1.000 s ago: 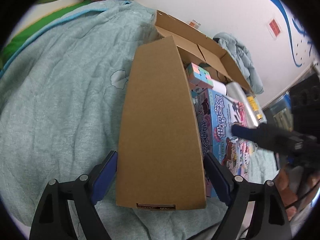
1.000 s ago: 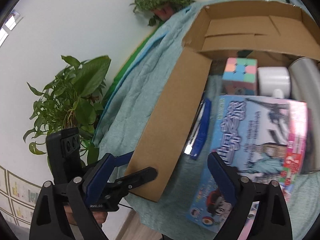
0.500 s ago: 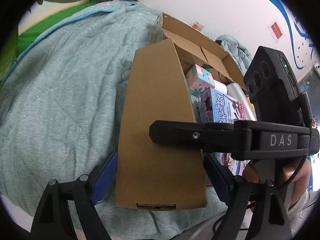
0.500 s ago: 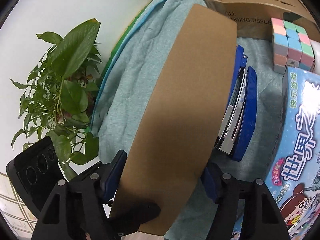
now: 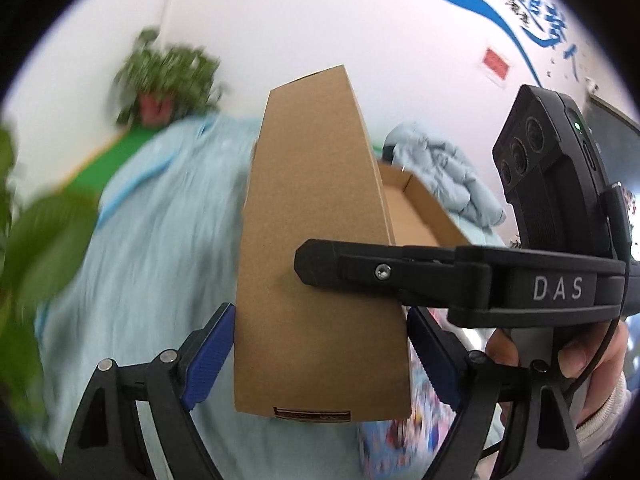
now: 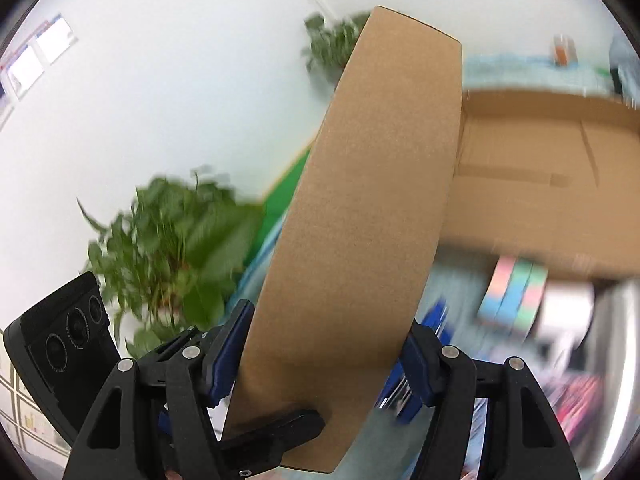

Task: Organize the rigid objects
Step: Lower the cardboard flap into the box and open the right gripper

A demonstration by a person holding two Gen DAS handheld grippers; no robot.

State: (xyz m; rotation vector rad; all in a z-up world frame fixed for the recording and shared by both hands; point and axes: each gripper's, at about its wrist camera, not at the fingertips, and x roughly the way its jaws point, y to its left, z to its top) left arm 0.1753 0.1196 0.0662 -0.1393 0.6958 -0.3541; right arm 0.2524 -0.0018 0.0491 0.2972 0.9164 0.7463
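Gripping one brown carton (image 5: 320,240) — left gripper (image 5: 320,360) holds it, right gripper (image 6: 324,360) fingers closing on it.

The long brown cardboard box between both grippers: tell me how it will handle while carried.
The cardboard box looks stiff: its faces stay flat with the left gripper and right gripper clamping its sides. Being long and held near one end, it may tip forward. The smooth card could slip.
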